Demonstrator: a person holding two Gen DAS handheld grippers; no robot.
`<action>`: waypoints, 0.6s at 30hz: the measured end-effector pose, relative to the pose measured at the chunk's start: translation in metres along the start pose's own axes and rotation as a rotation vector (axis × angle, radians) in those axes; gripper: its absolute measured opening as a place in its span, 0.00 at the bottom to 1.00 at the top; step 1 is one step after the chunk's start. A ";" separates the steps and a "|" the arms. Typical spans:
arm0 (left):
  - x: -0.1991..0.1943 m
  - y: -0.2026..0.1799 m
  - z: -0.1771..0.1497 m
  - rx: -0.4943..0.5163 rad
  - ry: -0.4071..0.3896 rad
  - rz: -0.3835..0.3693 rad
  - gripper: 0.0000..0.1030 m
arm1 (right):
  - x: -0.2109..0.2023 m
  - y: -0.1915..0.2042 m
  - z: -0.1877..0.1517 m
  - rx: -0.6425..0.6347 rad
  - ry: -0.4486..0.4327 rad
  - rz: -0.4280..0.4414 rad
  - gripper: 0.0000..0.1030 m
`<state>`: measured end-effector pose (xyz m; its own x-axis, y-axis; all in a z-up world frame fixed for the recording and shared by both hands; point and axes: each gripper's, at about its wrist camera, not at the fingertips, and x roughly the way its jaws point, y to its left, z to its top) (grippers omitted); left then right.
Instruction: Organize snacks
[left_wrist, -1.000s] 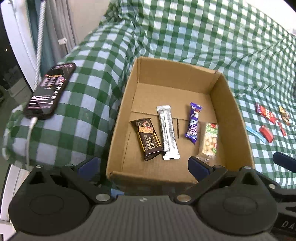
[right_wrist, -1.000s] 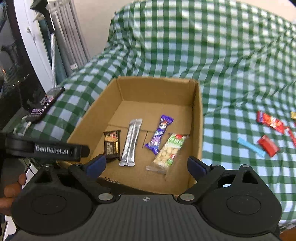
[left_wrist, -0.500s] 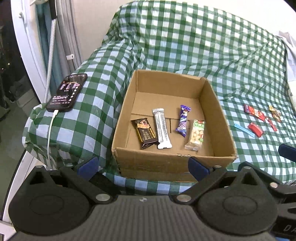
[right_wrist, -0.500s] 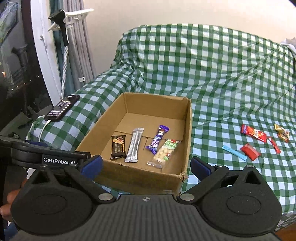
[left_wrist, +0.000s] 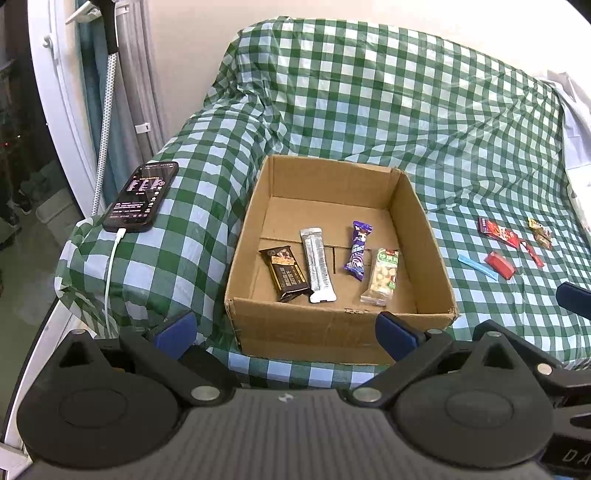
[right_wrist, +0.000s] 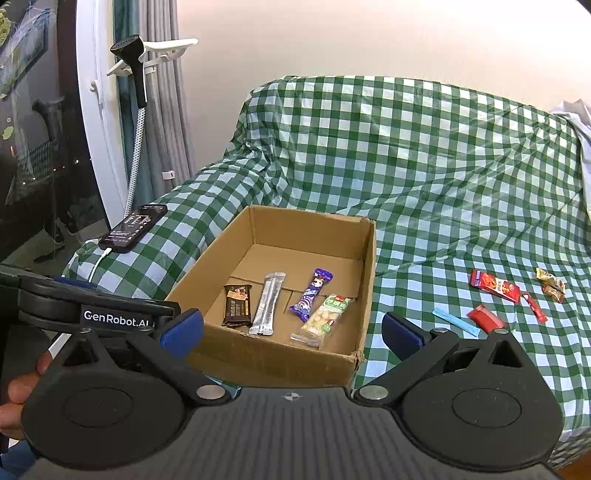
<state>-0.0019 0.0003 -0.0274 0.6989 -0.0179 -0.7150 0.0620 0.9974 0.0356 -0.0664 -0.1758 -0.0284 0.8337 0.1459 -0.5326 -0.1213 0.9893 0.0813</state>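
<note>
the left tool (left_wrist: 284, 326) is standing with its jaws wide apart and nothing between them, hovering just short of the cardboard box (left_wrist: 332, 332). the right tool (right_wrist: 291, 326) is likewise spread wide and empty; its jaws have just been opening. the box is sitting on a green checked cloth (left_wrist: 369, 110). inside it, four snacks are lying side by side: a dark chocolate bar (left_wrist: 284, 273) at 9 o'clock, a silver stick pack (left_wrist: 317, 264) just beside it, a purple wrapper (left_wrist: 357, 251), and a peanut packet (left_wrist: 384, 277) at 3 o'clock. well apart from the box, at 3 o'clock on the cloth, a red packet (left_wrist: 498, 232), a blue stick (left_wrist: 476, 266) and a small red candy (left_wrist: 500, 264) are lying loose. a charging phone (left_wrist: 142, 195) is resting at 9 o'clock of the box.
</note>
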 end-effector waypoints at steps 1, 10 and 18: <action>0.000 0.000 0.000 -0.001 0.002 -0.001 1.00 | -0.001 0.001 0.000 -0.002 -0.001 0.001 0.99; 0.000 0.001 -0.002 -0.002 0.002 0.000 1.00 | 0.000 0.003 -0.002 0.000 0.004 0.001 0.99; 0.002 -0.001 -0.005 0.000 0.011 0.004 1.00 | 0.002 0.002 -0.006 0.005 0.012 0.004 0.99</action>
<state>-0.0039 0.0000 -0.0327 0.6914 -0.0136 -0.7224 0.0598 0.9975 0.0385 -0.0677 -0.1737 -0.0344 0.8266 0.1501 -0.5424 -0.1222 0.9887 0.0873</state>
